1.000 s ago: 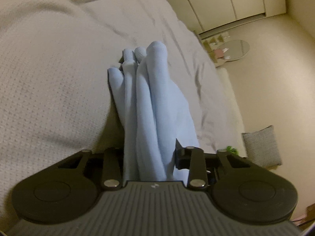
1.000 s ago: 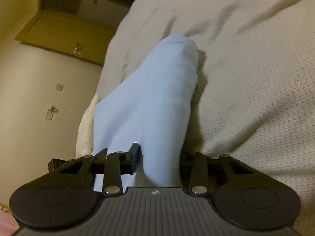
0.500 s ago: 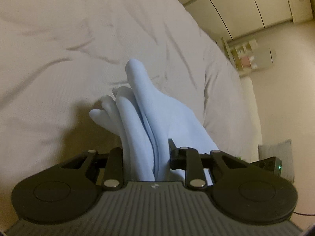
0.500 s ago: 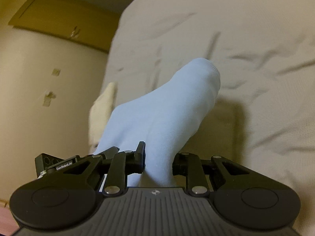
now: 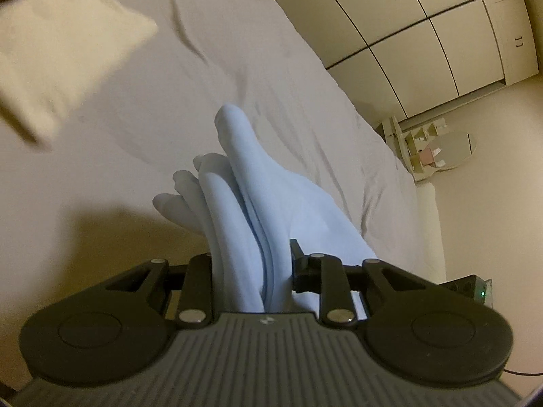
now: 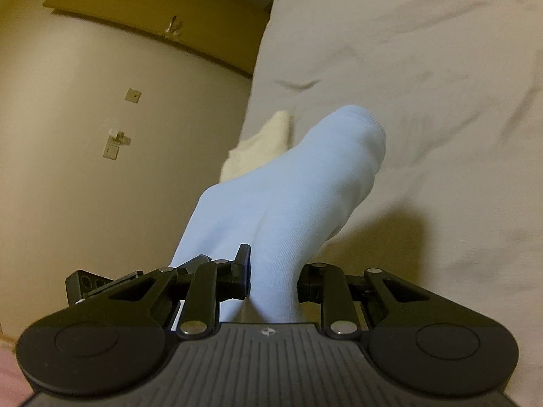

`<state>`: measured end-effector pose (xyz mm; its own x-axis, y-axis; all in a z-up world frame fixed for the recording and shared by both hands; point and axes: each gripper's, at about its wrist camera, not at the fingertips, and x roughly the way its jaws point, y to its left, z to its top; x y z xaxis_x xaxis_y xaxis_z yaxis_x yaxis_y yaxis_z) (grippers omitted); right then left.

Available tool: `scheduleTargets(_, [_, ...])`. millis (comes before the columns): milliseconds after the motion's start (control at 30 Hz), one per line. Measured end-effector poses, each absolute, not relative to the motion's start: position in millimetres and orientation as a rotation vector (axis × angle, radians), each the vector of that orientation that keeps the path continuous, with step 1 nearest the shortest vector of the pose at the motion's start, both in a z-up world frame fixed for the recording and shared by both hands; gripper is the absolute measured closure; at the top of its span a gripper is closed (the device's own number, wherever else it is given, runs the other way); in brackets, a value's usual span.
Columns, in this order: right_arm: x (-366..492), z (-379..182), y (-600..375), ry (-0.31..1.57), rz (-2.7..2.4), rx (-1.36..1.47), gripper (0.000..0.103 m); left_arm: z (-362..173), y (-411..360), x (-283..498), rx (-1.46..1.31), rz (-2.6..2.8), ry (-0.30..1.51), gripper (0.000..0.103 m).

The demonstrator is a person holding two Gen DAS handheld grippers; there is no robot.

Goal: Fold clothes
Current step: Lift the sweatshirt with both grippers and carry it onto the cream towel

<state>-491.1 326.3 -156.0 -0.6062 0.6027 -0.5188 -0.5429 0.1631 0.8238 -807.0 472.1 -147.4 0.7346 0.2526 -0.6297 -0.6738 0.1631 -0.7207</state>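
A light blue garment (image 5: pixel 258 203) hangs in bunched vertical folds from my left gripper (image 5: pixel 253 271), which is shut on it and holds it above the bed. The same garment shows in the right wrist view (image 6: pixel 288 196) as a smooth band ending in a ribbed hem. My right gripper (image 6: pixel 273 281) is shut on it too. The cloth spans between the two grippers, lifted off the white bedsheet (image 5: pixel 169 101). The other gripper's body shows at the right edge of the left view (image 5: pixel 475 286) and at the left of the right view (image 6: pixel 85 285).
A cream pillow (image 5: pixel 57 54) lies at the bed's far left. A cream cloth (image 6: pixel 261 142) lies at the bed edge. Wardrobe doors (image 5: pixel 424 27), a small shelf and an oval mirror (image 5: pixel 451 149) stand beyond the bed. A beige wall with switch plates (image 6: pixel 115 142) is at left.
Both grippers have risen with the garment, lifting it higher off the bed. The views now tilt up, showing the pillow, more wardrobe and more wall. Both grips are unchanged.
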Motion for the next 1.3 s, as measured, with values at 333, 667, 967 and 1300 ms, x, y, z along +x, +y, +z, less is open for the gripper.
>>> scheduleTargets(333, [-644,-171,514,1.439,1.671,0.024,0.080,-142,650,-944,-1.144,0.719,0.421,0.081])
scheduleTargets(667, [-690,-235,609,1.312,1.643,0.029,0.078,-194,759,-975,-1.004,0.652,0.472,0.080])
scheduleTargets(967, [-739,-303,638,1.389,1.502,-0.189,0.043,-273,762,-987,-1.035,0.661,0.615,0.078])
scheduleTargets(1300, [-747,-292,643,1.252,1.531,-0.262,0.072,-255,740,-992,-0.876,0.710,0.598,0.080])
